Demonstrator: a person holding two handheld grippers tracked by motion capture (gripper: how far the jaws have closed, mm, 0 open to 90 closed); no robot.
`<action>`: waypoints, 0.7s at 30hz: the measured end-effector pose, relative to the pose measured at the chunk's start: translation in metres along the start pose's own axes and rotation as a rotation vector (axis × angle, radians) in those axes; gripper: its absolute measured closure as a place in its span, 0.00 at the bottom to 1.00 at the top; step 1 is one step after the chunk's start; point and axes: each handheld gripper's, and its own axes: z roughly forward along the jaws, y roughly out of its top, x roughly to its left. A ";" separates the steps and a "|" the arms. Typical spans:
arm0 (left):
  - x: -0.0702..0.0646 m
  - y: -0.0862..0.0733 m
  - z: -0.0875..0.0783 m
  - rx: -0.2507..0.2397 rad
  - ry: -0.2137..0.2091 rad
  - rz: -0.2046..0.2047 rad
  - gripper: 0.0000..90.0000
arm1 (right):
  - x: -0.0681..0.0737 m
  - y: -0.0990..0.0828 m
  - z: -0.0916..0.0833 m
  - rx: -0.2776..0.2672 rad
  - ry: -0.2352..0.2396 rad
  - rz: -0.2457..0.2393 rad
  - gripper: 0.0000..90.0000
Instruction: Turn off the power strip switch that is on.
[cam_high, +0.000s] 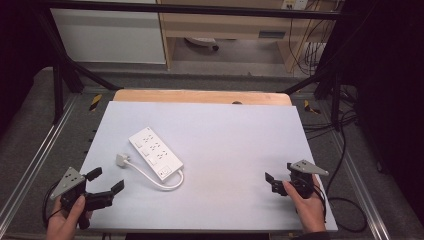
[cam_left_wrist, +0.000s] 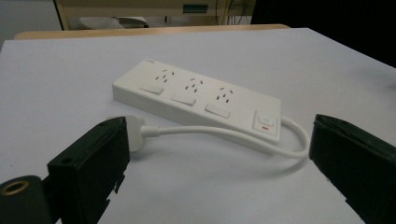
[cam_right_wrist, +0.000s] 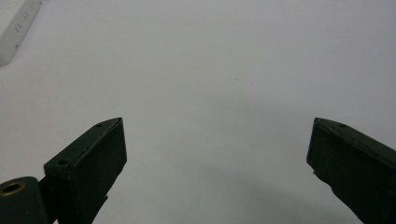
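Observation:
A white power strip (cam_high: 155, 152) (cam_left_wrist: 198, 101) lies flat on the white table top (cam_high: 225, 145), left of centre, with three sockets and a switch. Its short white cord (cam_high: 159, 181) (cam_left_wrist: 243, 139) loops round to a white plug (cam_high: 123, 160) (cam_left_wrist: 134, 134) lying beside it. My left gripper (cam_high: 106, 180) (cam_left_wrist: 219, 163) is held at the near left corner, open, jaws wide and empty, pointing at the strip from a short way off. At the near right my right gripper (cam_high: 278, 174) (cam_right_wrist: 217, 163) is open over bare table, nothing between its jaws. A corner of the strip (cam_right_wrist: 16, 32) sits at the upper left.
The white top rests on a wooden table (cam_high: 200, 96) inside a black metal frame (cam_high: 60, 75). Black cables (cam_high: 345, 200) trail on the grey floor to the right. A wooden desk (cam_high: 225, 25) stands beyond the table.

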 end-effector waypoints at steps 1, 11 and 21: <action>0.000 0.000 0.000 -0.003 -0.004 -0.005 0.06 | 0.000 0.000 0.000 -0.005 0.000 -0.005 0.06; -0.003 0.007 -0.005 -0.040 -0.031 -0.020 0.06 | 0.001 0.001 -0.002 -0.019 0.003 -0.013 0.05; -0.004 0.011 -0.006 -0.065 -0.044 -0.025 0.06 | 0.002 0.002 -0.003 -0.025 0.007 -0.007 0.05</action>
